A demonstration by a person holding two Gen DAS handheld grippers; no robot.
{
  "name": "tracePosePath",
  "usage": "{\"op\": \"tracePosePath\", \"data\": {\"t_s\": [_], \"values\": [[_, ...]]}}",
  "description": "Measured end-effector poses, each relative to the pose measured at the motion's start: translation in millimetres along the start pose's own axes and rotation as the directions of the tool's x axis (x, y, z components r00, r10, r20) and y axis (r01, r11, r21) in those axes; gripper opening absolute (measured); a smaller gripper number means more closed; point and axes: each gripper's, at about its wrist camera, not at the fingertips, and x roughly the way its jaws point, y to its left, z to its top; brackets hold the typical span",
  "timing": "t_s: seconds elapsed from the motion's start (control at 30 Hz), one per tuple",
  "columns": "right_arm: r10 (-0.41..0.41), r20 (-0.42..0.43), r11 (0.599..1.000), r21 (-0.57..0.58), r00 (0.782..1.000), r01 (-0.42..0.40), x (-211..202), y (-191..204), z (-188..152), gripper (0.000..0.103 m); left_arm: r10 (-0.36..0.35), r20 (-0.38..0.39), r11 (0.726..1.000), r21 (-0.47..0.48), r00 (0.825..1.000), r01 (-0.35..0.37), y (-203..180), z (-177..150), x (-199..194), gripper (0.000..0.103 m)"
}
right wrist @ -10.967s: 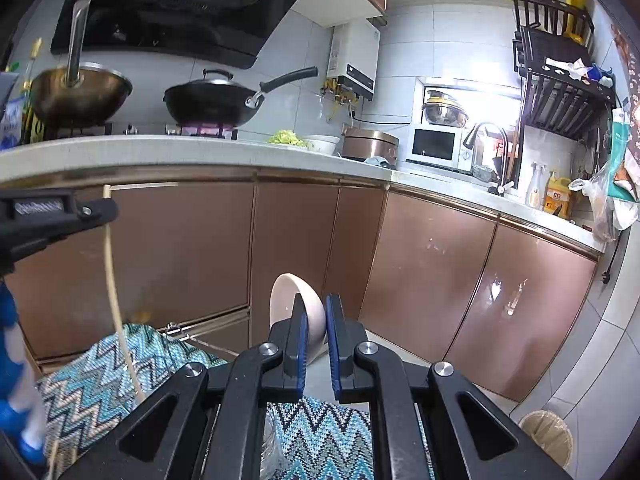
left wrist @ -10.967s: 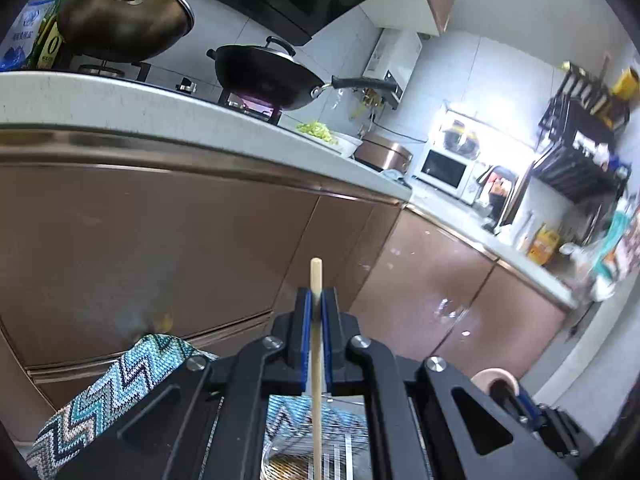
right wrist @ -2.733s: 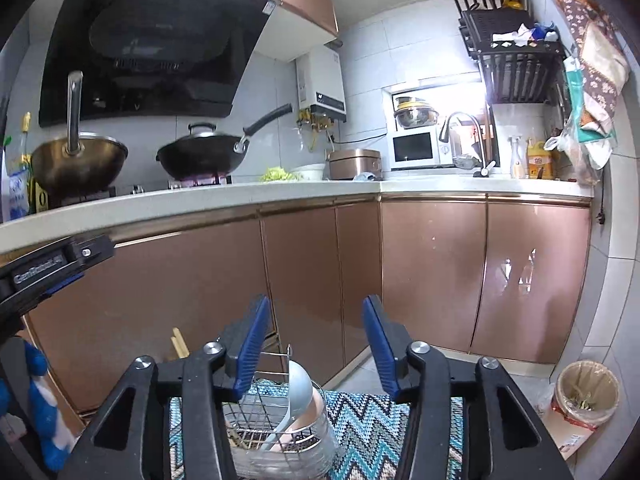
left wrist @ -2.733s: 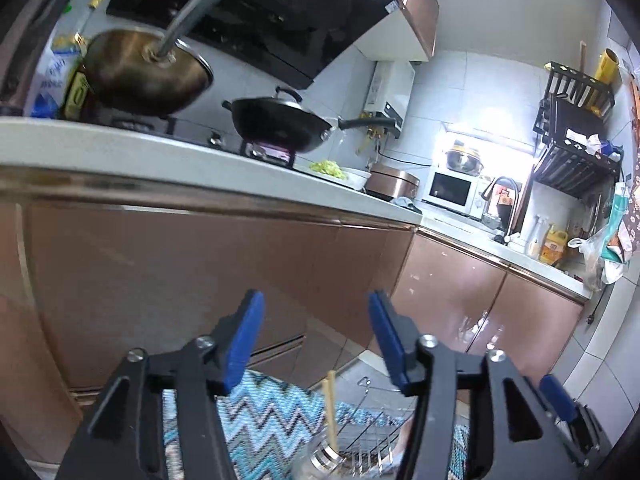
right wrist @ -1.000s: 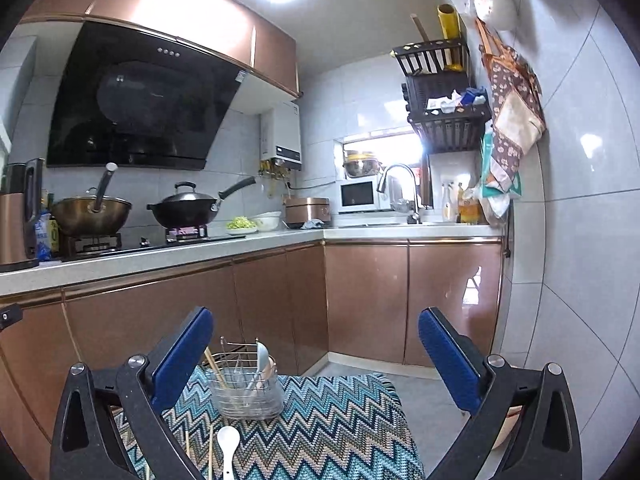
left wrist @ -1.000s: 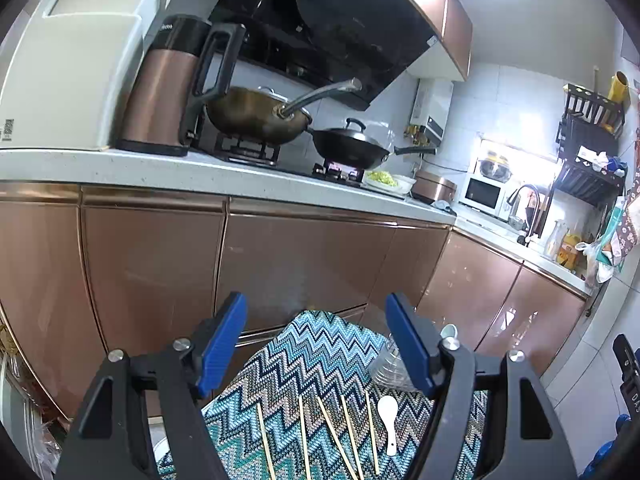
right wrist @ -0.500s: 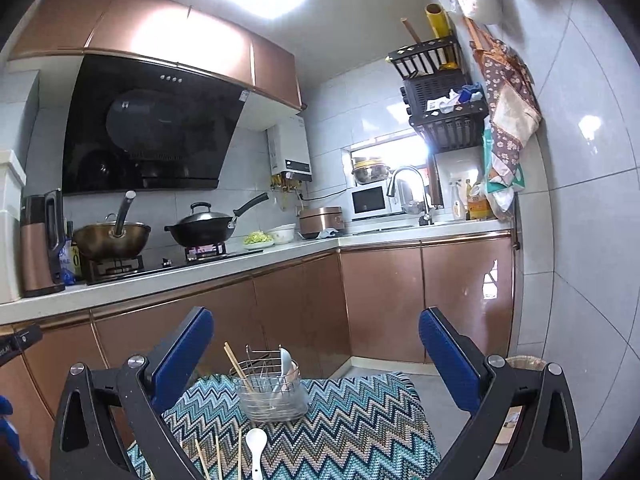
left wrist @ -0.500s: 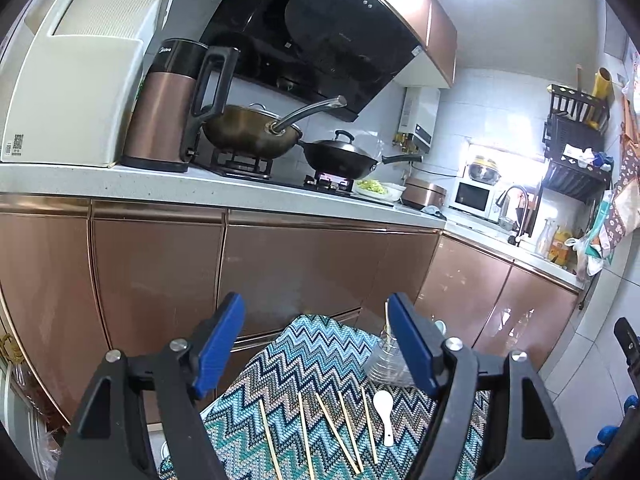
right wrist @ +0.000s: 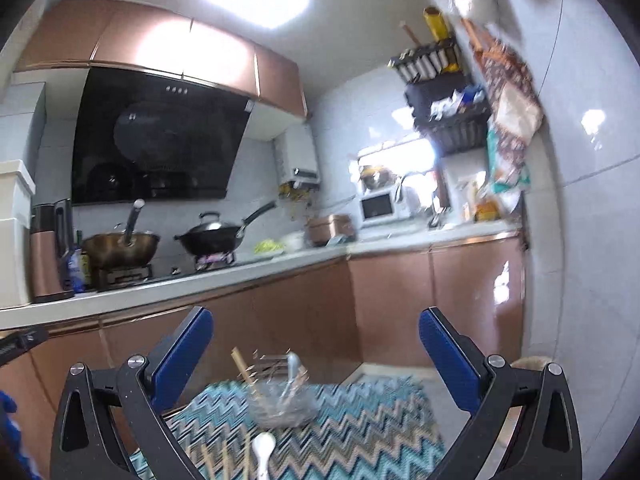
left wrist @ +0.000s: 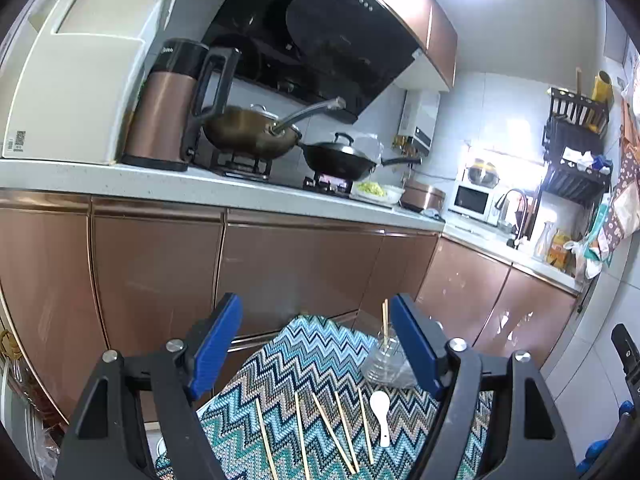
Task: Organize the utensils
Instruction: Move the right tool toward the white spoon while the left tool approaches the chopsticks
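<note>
The left gripper (left wrist: pixel 316 344), jaws just widened and empty, hangs above five loose wooden chopsticks (left wrist: pixel 334 428) and a white ceramic spoon (left wrist: pixel 381 412) on the zigzag-patterned cloth (left wrist: pixel 304 364). The right gripper (right wrist: pixel 316 352), spread wide and empty, faces the wire utensil basket (right wrist: pixel 280 396) beyond them.

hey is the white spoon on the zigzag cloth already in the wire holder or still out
Out. The white spoon lies flat on the zigzag cloth beside five loose chopsticks, short of the holder.
</note>
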Motion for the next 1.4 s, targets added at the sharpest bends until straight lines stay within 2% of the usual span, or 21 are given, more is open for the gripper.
{"op": "tracePosePath", "data": {"t_s": [0.17, 0.3, 0.4, 0.5, 0.53, 0.57, 0.67, 0.7, 0.77, 0.8, 0.87, 0.93, 1.03, 1.1, 1.23, 1.33, 1.4], "values": [[0.027, -0.132, 1.000, 0.002, 0.991, -0.027, 22.0, 2.3, -8.6, 0.103, -0.031, -0.094, 0.999, -0.012, 0.995, 0.030, 3.3, -11.2, 24.2, 0.076], [0.071, -0.229, 0.997, 0.020, 0.971, -0.069, 43.7, 3.8, -22.7, 0.103, -0.078, -0.204, 0.997, -0.039, 0.976, 0.072, 8.1, -24.6, 51.7, 0.076], [0.090, -0.287, 0.996, 0.022, 0.954, -0.087, 60.4, 5.9, -35.6, 0.103, -0.119, -0.298, 0.993, -0.059, 0.947, 0.107, 8.9, -39.9, 77.2, 0.075], [0.115, -0.354, 0.993, 0.031, 0.928, -0.111, 80.8, 8.4, -50.8, 0.103, -0.178, -0.398, 0.983, -0.111, 0.900, 0.145, 9.1, -59.1, 106.0, 0.075], [0.129, -0.384, 0.992, 0.040, 0.914, -0.123, 89.6, 8.7, -58.2, 0.103, -0.209, -0.440, 0.976, -0.150, 0.873, 0.158, 10.7, -68.0, 119.6, 0.075], [0.137, -0.402, 0.990, 0.046, 0.905, -0.130, 95.1, 8.3, -62.8, 0.101, -0.220, -0.459, 0.973, -0.171, 0.861, 0.158, 12.3, -73.0, 126.4, 0.074], [0.167, -0.478, 0.986, 0.070, 0.862, -0.152, 119.2, 7.7, -83.6, 0.095, -0.265, -0.545, 0.956, -0.258, 0.795, 0.142, 18.0, -96.4, 163.1, 0.066], [0.177, -0.500, 0.984, 0.079, 0.848, -0.158, 126.7, 7.2, -90.5, 0.094, -0.271, -0.560, 0.953, -0.269, 0.783, 0.137, 17.4, -102.0, 170.7, 0.064], [0.192, -0.540, 0.981, 0.101, 0.820, -0.164, 140.8, 4.7, -103.7, 0.087, -0.288, -0.611, 0.946, -0.301, 0.737, 0.120, 18.8, -116.3, 196.8, 0.059], [0.201, -0.561, 0.980, 0.113, 0.803, -0.166, 149.5, 2.9, -111.5, 0.085, -0.297, -0.625, 0.942, -0.316, 0.721, 0.114, 18.6, -122.6, 204.5, 0.055], [0.219, -0.595, 0.976, 0.134, 0.774, -0.173, 164.3, 0.2, -124.6, 0.077, -0.325, -0.663, 0.930, -0.354, 0.674, 0.100, 19.1, -136.9, 229.2, 0.050], [0.245, -0.633, 0.970, 0.158, 0.734, -0.187, 182.2, -1.1, -140.2, 0.072, -0.319, -0.695, 0.932, -0.355, 0.644, 0.079, 18.4, -147.3, 248.5, 0.046], [0.291, -0.670, 0.957, 0.205, 0.683, -0.206, 203.7, -3.1, -159.4, 0.066, -0.303, -0.729, 0.937, -0.345, 0.614, 0.053, 16.3, -158.9, 274.7, 0.041], [0.319, -0.696, 0.948, 0.234, 0.644, -0.216, 219.3, -3.6, -173.2, 0.062, -0.283, -0.746, 0.943, -0.331, 0.603, 0.034, 17.8, -164.3, 287.5, 0.038], [0.361, -0.734, 0.932, 0.263, 0.576, -0.249, 244.7, 0.1, -194.9, 0.050, -0.245, -0.788, 0.953, -0.301, 0.565, -0.006, 18.0, -178.2, 319.7, 0.030], [0.405, -0.751, 0.912, 0.293, 0.521, -0.286, 265.0, 6.5, -208.6, 0.045, -0.231, -0.805, 0.957, -0.289, 0.546, -0.021, 20.1, -184.0, 334.9, 0.027], [0.423, -0.760, 0.902, 0.304, 0.494, -0.305, 277.8, 10.1, -214.7, 0.042, -0.222, -0.817, 0.959, -0.281, 0.532, -0.032, 22.0, -188.4, 343.9, 0.025]]}}
